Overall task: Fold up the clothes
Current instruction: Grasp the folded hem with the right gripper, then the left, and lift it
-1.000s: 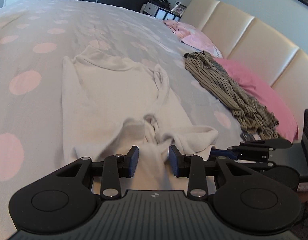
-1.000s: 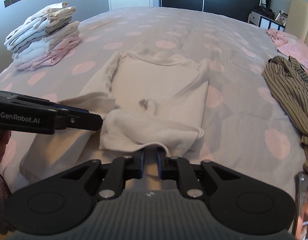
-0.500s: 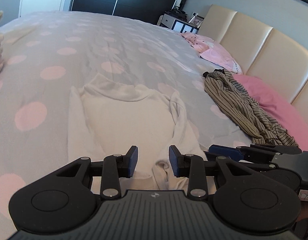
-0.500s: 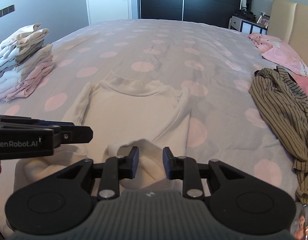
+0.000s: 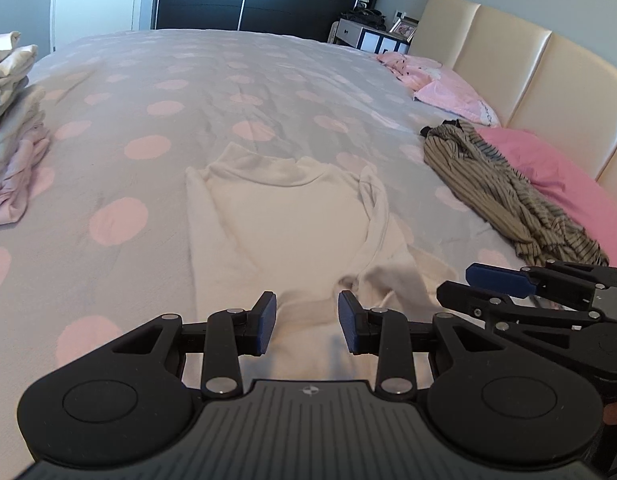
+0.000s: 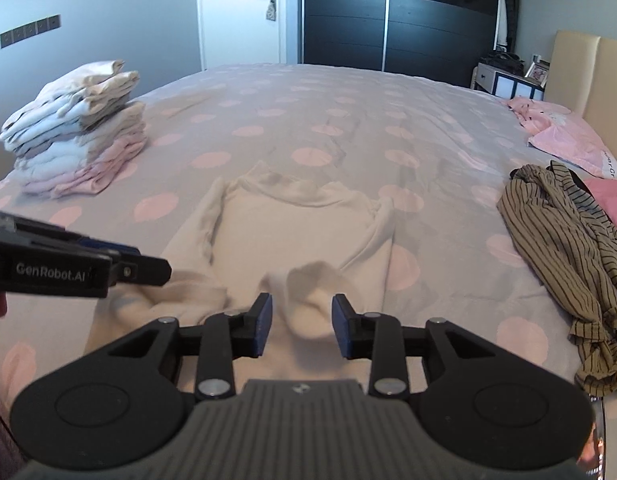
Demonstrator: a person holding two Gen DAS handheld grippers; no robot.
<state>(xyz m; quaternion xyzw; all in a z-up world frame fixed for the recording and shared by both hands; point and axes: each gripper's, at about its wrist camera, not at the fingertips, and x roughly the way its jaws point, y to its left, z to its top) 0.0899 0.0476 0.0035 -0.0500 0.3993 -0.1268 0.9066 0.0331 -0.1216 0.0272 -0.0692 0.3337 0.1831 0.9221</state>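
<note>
A cream long-sleeved top (image 5: 288,220) lies flat on the spotted bed cover (image 5: 228,92), collar away from me, its sleeves folded in over the body. My left gripper (image 5: 307,328) hovers above the top's near hem, open, with nothing pinched. My right gripper (image 6: 302,328) hangs over the same near edge (image 6: 304,292). Its jaws are opening, and the cloth lies below them without the pads pressing on it. Each gripper shows in the other's view: the right gripper (image 5: 508,292) at the right, the left gripper (image 6: 140,268) at the left.
A stack of folded clothes (image 6: 76,132) stands at the bed's left edge. A crumpled striped garment (image 6: 568,248) lies to the right beside pink pillows (image 5: 568,184) and the padded headboard (image 5: 548,64). Dark wardrobe doors (image 6: 388,12) stand beyond the bed.
Both grippers have lifted away from the top and the views have tipped upward. The right jaws have opened and let go of the cloth. The bunch between the left jaws is gone.
</note>
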